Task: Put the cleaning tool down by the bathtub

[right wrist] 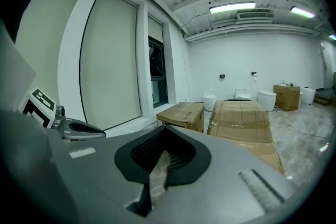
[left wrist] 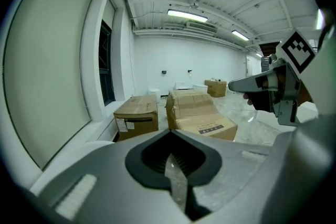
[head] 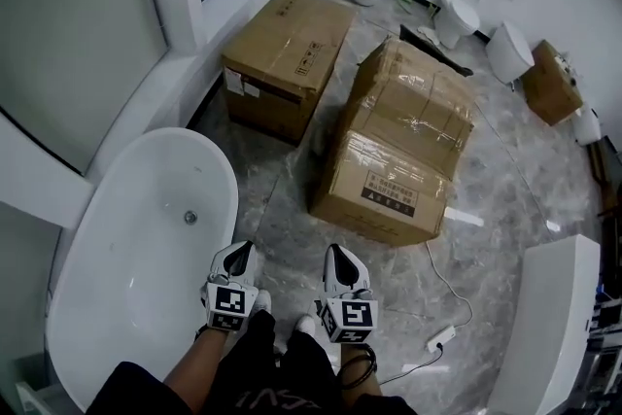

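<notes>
White bathtub (head: 225,178) is seen at lower left of the head view, on grey marbled floor (head: 292,209); only a drain fitting (head: 190,218) is seen in its basin. The cleaning tool cannot be made out in any view. Two large cardboard boxes are noted beyond the tub: one (head: 287,53) by the window wall, one (head: 398,151) mid-floor, both closed and taped, contents hidden. A smaller box (head: 550,83) is set by the far wall near three toilets (head: 457,15). A power strip (head: 440,337) with its cord is seen on the floor at right. Left gripper (head: 236,258) and right gripper (head: 340,263) are held low and side by side in front of the person's legs, tips pointed forward toward the boxes, marker cubes (head: 226,301) facing up. The left gripper is held just beside the tub's near rim, the right one over bare floor. In each gripper view the jaws are seen pressed together with no object gripped; a pale translucent sliver is seen at the seam, its nature not determinable.
</notes>
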Demonstrator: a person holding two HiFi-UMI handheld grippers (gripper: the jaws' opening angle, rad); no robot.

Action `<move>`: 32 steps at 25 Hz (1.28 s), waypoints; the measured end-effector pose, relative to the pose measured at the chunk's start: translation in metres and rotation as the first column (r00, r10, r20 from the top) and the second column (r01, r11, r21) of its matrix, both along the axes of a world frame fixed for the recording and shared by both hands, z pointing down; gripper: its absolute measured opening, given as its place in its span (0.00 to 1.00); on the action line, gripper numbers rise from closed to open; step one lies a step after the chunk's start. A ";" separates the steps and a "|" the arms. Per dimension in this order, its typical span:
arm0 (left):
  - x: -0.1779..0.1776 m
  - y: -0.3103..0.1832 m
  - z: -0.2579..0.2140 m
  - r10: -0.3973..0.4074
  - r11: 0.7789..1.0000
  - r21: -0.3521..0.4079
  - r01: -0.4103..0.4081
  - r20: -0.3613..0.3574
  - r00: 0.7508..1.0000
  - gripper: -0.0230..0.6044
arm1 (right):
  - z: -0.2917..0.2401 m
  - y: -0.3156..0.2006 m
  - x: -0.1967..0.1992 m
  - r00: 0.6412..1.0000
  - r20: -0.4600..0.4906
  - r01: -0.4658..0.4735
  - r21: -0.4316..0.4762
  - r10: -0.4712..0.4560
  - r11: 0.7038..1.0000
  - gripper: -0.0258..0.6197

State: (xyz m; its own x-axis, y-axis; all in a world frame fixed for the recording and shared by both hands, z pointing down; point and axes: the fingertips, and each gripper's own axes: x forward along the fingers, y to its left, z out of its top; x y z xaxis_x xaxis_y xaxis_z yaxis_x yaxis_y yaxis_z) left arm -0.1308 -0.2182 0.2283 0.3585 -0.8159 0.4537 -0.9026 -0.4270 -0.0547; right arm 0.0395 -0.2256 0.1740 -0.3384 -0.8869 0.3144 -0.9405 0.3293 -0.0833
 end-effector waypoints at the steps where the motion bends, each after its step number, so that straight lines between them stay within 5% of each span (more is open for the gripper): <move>1: 0.003 0.002 -0.010 -0.002 1.000 0.018 0.002 -0.002 1.000 0.04 | -0.007 0.001 0.003 1.000 0.004 0.006 0.011 -0.006 1.000 0.08; 14: 0.040 0.032 -0.116 -0.086 0.982 0.162 0.095 -0.062 0.994 0.04 | -0.080 0.024 0.033 0.991 0.032 0.128 0.112 -0.132 0.985 0.06; 32: 0.071 0.063 -0.179 -0.146 0.936 0.318 0.153 -0.048 0.988 0.04 | -0.126 0.059 0.071 0.978 0.015 0.201 0.221 -0.209 0.954 0.06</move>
